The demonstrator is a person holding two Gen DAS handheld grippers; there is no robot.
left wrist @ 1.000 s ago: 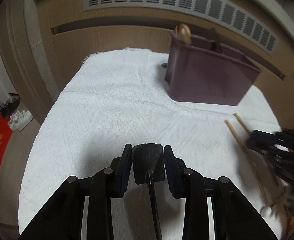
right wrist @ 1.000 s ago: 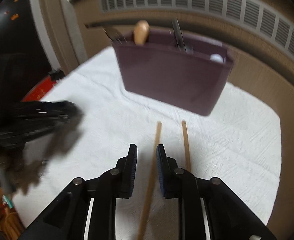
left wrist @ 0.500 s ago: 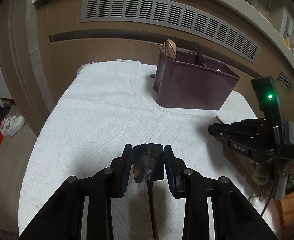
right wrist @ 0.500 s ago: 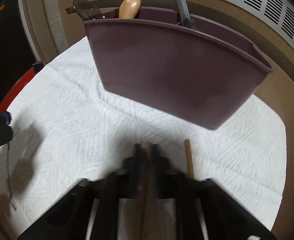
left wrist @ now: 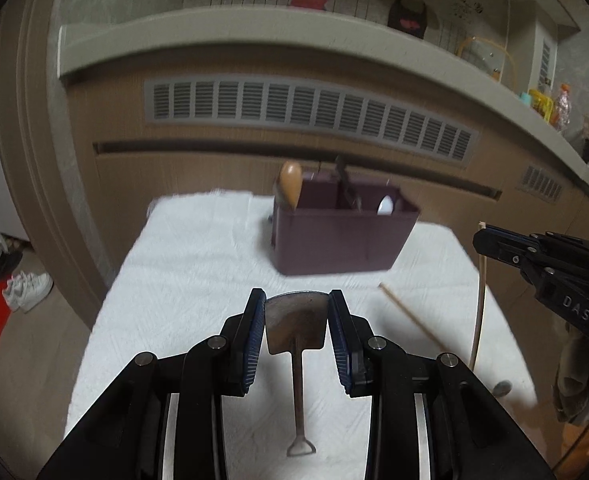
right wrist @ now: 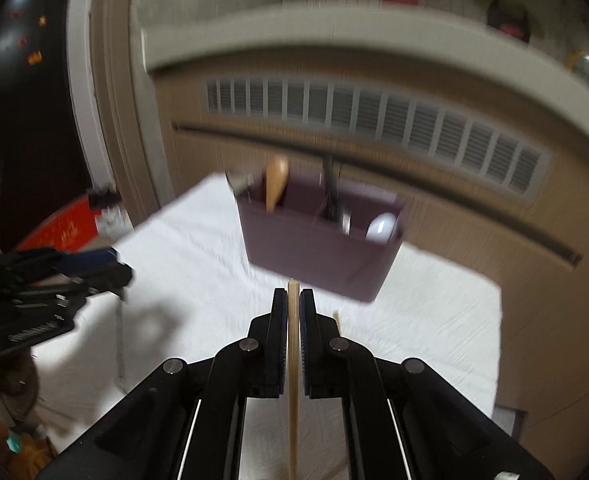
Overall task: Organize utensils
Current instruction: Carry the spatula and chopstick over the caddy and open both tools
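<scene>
My left gripper (left wrist: 296, 320) is shut on a dark metal spatula (left wrist: 296, 326), blade between the pads, handle hanging down, lifted above the white cloth. My right gripper (right wrist: 293, 300) is shut on a wooden chopstick (right wrist: 293, 380) and holds it upright above the cloth; it also shows in the left wrist view (left wrist: 480, 296). A second chopstick (left wrist: 410, 320) lies on the cloth right of the left gripper. The maroon utensil caddy (left wrist: 342, 236) stands at the back of the table with a wooden spoon (left wrist: 290, 184), a dark utensil and a white spoon in it.
The table is covered by a white cloth (left wrist: 198, 264) and stands against a wooden wall panel with a vent grille (left wrist: 310, 114). The table edge drops to the floor on the left, where white shoes (left wrist: 28, 288) lie. A small metal piece (left wrist: 502, 388) lies at the right.
Both grippers have risen and drawn back from the caddy. The right gripper has lifted one chopstick off the cloth. The left still holds the spatula.
</scene>
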